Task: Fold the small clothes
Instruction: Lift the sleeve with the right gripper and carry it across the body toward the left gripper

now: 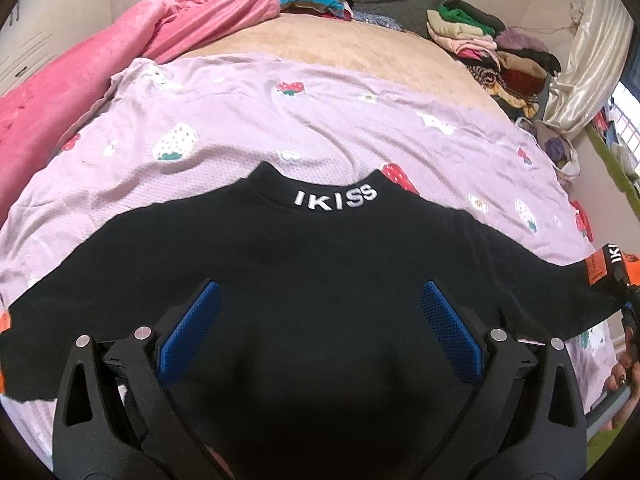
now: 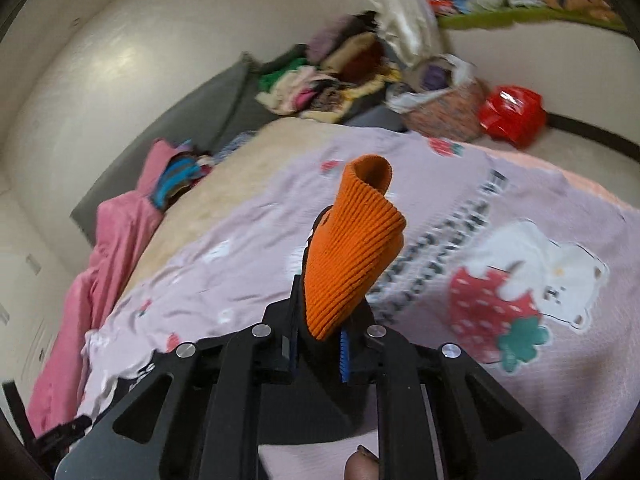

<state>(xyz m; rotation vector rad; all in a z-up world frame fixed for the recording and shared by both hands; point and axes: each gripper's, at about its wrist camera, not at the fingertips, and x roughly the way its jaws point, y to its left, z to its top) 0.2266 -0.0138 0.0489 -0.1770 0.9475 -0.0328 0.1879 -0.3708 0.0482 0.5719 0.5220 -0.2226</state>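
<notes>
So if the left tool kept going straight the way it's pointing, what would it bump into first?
Most likely the black top. The left tool is open and points down at the top's chest, below the IKISS collar. How far off the cloth is remains unclear.

Black "IKISS" sweater (image 1: 320,272) lies spread flat, orange ribbed cuff (image 2: 356,256) lifted.

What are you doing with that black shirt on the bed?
A person is folding a small black top spread on the lilac strawberry blanket. The right claw is shut on the top's orange cuff at the end of a sleeve. The left claw hangs open over the middle of the top, gripping nothing. More clothes are piled at the far side of the bed.
</notes>
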